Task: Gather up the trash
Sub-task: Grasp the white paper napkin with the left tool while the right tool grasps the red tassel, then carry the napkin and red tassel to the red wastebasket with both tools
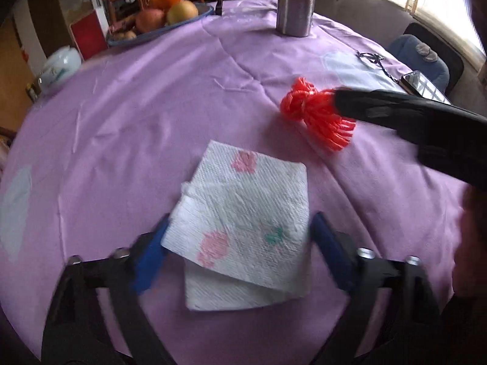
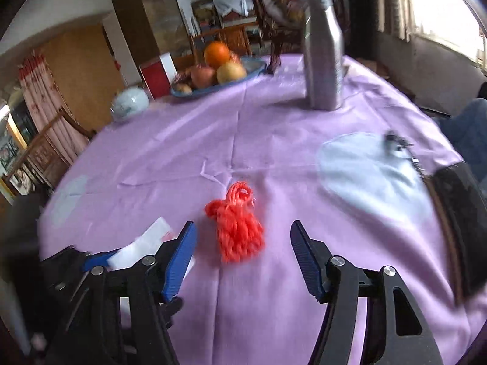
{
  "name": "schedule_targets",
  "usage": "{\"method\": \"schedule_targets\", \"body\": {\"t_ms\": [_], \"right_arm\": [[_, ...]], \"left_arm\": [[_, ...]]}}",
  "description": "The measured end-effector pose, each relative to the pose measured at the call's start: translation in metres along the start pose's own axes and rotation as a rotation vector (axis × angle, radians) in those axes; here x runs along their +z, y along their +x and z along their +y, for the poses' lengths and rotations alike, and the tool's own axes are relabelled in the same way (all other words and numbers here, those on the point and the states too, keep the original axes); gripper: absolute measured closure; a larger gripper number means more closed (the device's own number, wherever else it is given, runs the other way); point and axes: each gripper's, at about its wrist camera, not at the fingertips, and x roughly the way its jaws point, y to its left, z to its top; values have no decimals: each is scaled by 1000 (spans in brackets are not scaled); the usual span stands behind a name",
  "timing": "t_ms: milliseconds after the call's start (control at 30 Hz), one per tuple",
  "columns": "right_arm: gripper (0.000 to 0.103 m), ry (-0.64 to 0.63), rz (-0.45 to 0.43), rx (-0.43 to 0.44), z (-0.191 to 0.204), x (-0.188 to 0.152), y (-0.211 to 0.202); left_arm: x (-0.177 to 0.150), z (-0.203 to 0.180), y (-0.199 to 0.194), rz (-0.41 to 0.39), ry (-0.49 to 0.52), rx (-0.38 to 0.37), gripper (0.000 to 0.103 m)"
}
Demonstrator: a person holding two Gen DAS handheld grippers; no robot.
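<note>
Two grippers (image 1: 237,249) (image 2: 240,258) spread, unladen, over lilac tablecloth (image 1: 152,106); fruit bowl (image 1: 158,27), bright window (image 1: 441,0) behind.

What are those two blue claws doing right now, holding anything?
Left gripper: open, empty, its jaws straddling the folded paper napkin on the table.
Right gripper: open, empty, the orange mesh netting lying between its jaws.

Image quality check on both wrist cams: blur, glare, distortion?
Left wrist: window blown out top right, strong fisheye bend, left gripper fingers motion-smeared, paper napkin fairly sharp. Right wrist: window glare too, metal bottle streaked, orange net soft.
</note>
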Motion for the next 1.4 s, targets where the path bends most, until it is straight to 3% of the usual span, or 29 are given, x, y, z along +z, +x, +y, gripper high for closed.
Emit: {"method": "schedule_targets", "body": {"t_ms": [33, 67, 133, 233, 333, 433, 600, 800, 1000, 1233, 1300, 1367, 1400], "right_arm": [[54, 12, 28, 12, -3, 2, 10], [80, 28, 57, 27, -4, 2, 17], [81, 64, 21, 51, -10, 1, 9], [81, 19, -111, 50, -6, -14, -40], [81, 9, -180, 56, -10, -41, -89], [81, 24, -236, 42, -24, -75, -139], [81, 110, -328, -77, -74, -154, -224], [80, 281, -319, -249, -152, -253, -278], [80, 431, -249, -328, -215, -338, -273], [80, 638, -111, -346, -289, -414, -204], [80, 678, -71, -341, -306, -427, -180], [77, 698, -43, -347, -319, -434, -159], [76, 711, -22, -351, -327, -439, -145]], "left_arm": [[0, 2, -2, -16, 1, 0, 49], [-1, 5, -5, -33, -6, -8, 71], [-4, 15, -10, -46, -47, -91, 92], [-8, 21, -25, -80, -75, -158, 92], [-10, 4, -48, -136, -13, -141, 92], [-12, -24, -74, -175, 44, -192, 92], [-27, -104, -100, -203, 190, -285, 92], [-57, -220, -96, -148, 376, -415, 91], [-105, -324, -64, -49, 544, -505, 88], [-159, -405, 34, 134, 647, -531, 86], [-166, -414, 63, 173, 656, -526, 72], [-171, -421, 94, 195, 646, -504, 47], [-173, -422, 107, 202, 637, -492, 42]]}}
